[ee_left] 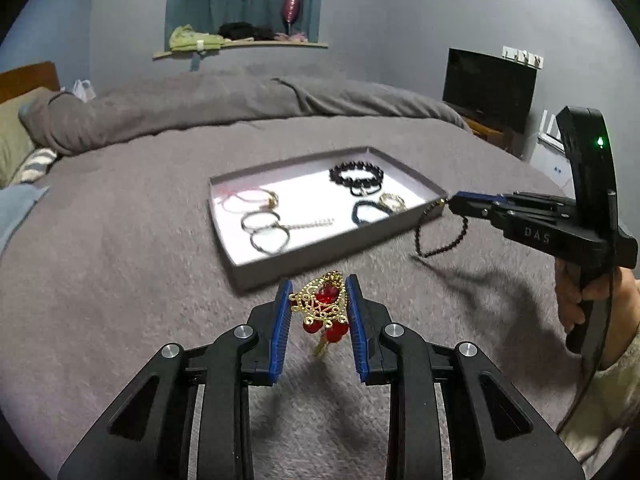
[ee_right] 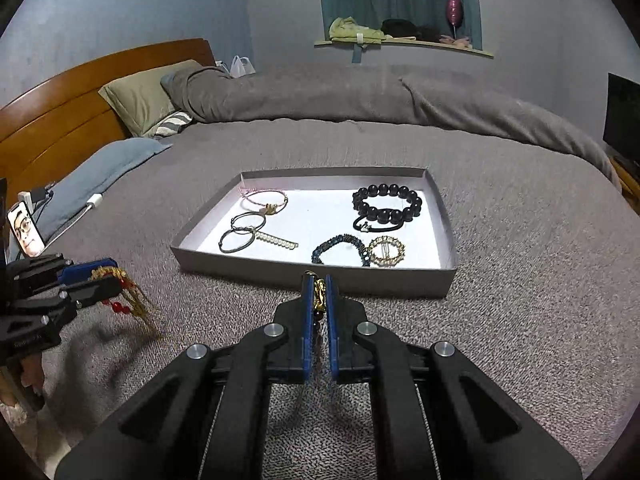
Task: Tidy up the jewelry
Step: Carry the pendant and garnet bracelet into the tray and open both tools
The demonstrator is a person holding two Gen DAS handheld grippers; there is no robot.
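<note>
A grey shallow tray (ee_left: 336, 248) (ee_right: 448, 216) lies on the bed and holds several pieces of jewelry, among them a black bead bracelet (ee_left: 356, 174) (ee_right: 387, 203). My left gripper (ee_left: 319, 284) is shut on a gold ornament with red stones (ee_left: 322, 304), held just above the blanket in front of the tray; it also shows in the right wrist view (ee_right: 120, 292). My right gripper (ee_right: 319, 284) is shut on a dark beaded bracelet with a gold charm (ee_right: 319, 294); its bead loop (ee_left: 440, 236) hangs beside the tray's right corner.
The bed has a grey blanket (ee_right: 520, 280), a rolled grey duvet (ee_right: 320, 92) behind the tray, pillows and a wooden headboard (ee_right: 60, 112) at left. A phone (ee_right: 25, 232) stands at far left. A dark monitor (ee_left: 488, 88) stands at right.
</note>
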